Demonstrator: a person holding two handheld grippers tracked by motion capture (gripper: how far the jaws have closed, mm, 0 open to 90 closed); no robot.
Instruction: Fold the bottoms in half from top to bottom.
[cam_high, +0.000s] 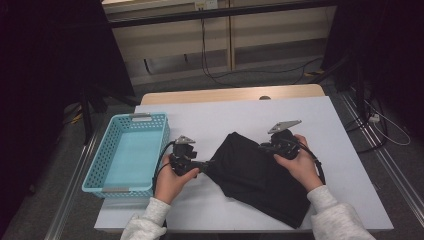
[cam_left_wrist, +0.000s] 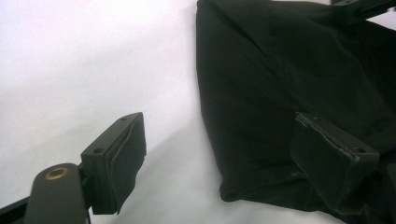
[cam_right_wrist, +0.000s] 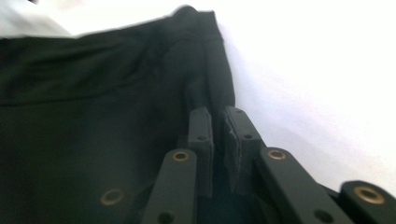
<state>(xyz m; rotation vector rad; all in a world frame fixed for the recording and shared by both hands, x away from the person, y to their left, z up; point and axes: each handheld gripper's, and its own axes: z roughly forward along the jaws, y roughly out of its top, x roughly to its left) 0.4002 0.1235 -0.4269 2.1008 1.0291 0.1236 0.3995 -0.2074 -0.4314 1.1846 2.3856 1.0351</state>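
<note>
Cloth (cam_high: 260, 172) lies crumpled on the table (cam_high: 340, 150) beside the basket (cam_high: 127, 152), not yet folded or binned; right gripper (cam_right_wrist: 218, 122) pinches its edge, left gripper (cam_left_wrist: 233, 158) gapes wide, holding nothing.

Matt black cloth (cam_high: 260, 172); perforated plastic basket (cam_high: 127, 187).
</note>
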